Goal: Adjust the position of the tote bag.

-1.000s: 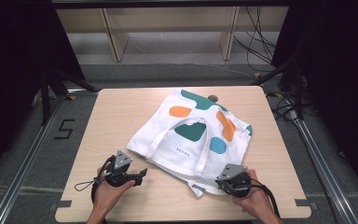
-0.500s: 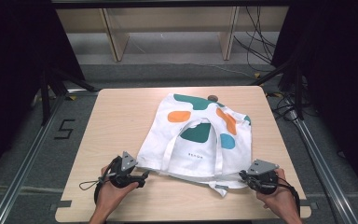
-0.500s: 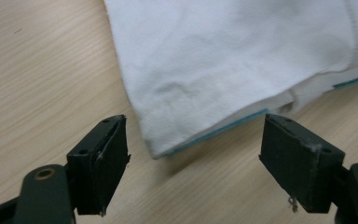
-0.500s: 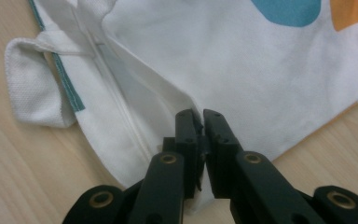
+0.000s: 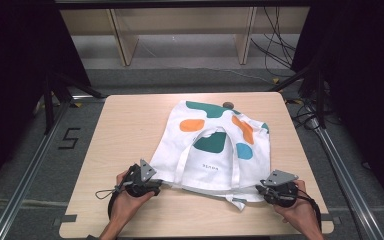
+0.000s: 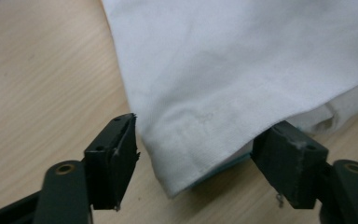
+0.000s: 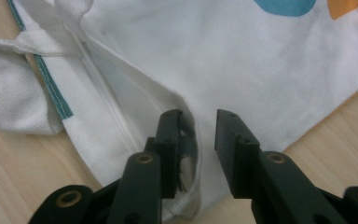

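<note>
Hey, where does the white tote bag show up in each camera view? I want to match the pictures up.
High view: tote bag lies mid-table, near edge between both tongs.
Left gripper view: its plain white corner fills the upper right, reaching down between the open jaws.
Right gripper view: it spans the top and middle, hem between the jaws.
Shared landmark: the bag's teal edge trim.

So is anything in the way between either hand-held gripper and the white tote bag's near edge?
Nothing visible is. The left hand-held gripper has its jaws open around the near-left corner of the tote bag. The right hand-held gripper stands open over the near-right edge, one jaw tucked against a cloth fold. Only bare table lies beside them.
</note>
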Demonstrator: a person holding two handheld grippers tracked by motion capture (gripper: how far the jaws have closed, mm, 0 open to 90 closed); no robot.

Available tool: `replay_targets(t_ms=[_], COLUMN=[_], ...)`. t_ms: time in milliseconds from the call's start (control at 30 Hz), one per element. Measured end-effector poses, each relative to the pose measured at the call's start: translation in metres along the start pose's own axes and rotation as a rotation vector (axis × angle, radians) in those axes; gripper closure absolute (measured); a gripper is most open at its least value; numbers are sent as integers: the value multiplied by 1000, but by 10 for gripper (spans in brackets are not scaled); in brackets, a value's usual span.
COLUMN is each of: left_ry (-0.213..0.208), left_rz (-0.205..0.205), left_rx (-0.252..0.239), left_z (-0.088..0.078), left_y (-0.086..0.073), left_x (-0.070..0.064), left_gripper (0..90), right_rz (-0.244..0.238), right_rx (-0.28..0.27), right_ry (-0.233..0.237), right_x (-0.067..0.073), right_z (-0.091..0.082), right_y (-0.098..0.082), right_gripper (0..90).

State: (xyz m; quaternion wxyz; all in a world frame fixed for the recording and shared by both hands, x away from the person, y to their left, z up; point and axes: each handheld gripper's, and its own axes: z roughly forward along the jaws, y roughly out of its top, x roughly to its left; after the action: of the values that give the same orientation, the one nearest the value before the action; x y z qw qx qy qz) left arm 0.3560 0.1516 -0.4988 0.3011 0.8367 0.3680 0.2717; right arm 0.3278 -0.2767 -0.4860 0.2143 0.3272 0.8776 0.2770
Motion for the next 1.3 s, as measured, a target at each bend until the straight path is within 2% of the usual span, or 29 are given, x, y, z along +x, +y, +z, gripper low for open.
replay_targets(t_ms=[100, 167, 300, 333, 433, 467, 500, 600, 700, 767, 833, 867, 900, 933, 967, 1033, 1133, 1233, 1267, 1300], left_ry=[2, -4, -18, -16, -67, -85, -89, -88, -135, -149, -163, -182, -182, -200, -201, -215, -228, -215, -224, -227], left_rz=[65, 92, 101, 97, 89, 100, 129, 160, 174, 183, 181, 186, 186, 198, 197, 213, 209, 193, 172, 170], left_rx=[-12, -11, -18, -49, -78, -80, -82, -85, -93, -89, -72, -77, -77, -70, -78, -75, -77, -72, -73, -72], left_z=[1, 6, 13, 15, 19, 20, 21, 20, 13, 8, 5, -2, -2, -9, -12, -18, -24, -25, -24, -23], left_y=[4, 7, 12, 13, 14, 14, 14, 14, 13, 11, 10, 7, 7, 5, 3, -1, -6, -7, -7, -8], left_x=[-4, -7, -6, -5, -4, -2, 0, -3, -7, -12, -15, -20, -20, -25, -29, -35, -41, -39, -39, -38], left_gripper=[363, 389, 449, 469, 625, 681, 722, 827, 853, 862, 863, 863, 863, 863, 863, 861, 855, 840, 826, 805], right_rz=[6, 10, 10, 13, 14, 16, 16, 14, 5, -7, 1, 5, 5, -2, -14, -31, -42, -46, -45, -41], right_rx=[0, 0, 3, 2, -1, -1, -3, -3, 2, 6, 6, 4, 4, 5, 2, 2, -2, -1, 9, 20], right_ry=[-4, -6, -8, -4, -7, -5, -1, -4, -16, -30, -29, -23, -23, -14, -12, -15, -32, -27, -20, -10], right_x=[-1, -1, -1, -1, -2, -2, -2, -3, -3, -6, -7, -9, -9, -11, -13, -14, -16, -16, -15, -15], right_z=[1, 1, 2, 2, 3, 3, 3, 3, 4, 4, 4, 4, 4, 4, 5, 6, 8, 8, 9, 11], right_y=[0, -1, 0, 0, 0, 0, 0, -1, -1, -2, -3, -4, -4, -5, -6, -6, -3, -1, -1, -3], right_gripper=[671, 661, 651, 650, 647, 644, 640, 629, 621, 621, 623, 654, 654, 718, 745, 771, 803, 787, 739, 688])
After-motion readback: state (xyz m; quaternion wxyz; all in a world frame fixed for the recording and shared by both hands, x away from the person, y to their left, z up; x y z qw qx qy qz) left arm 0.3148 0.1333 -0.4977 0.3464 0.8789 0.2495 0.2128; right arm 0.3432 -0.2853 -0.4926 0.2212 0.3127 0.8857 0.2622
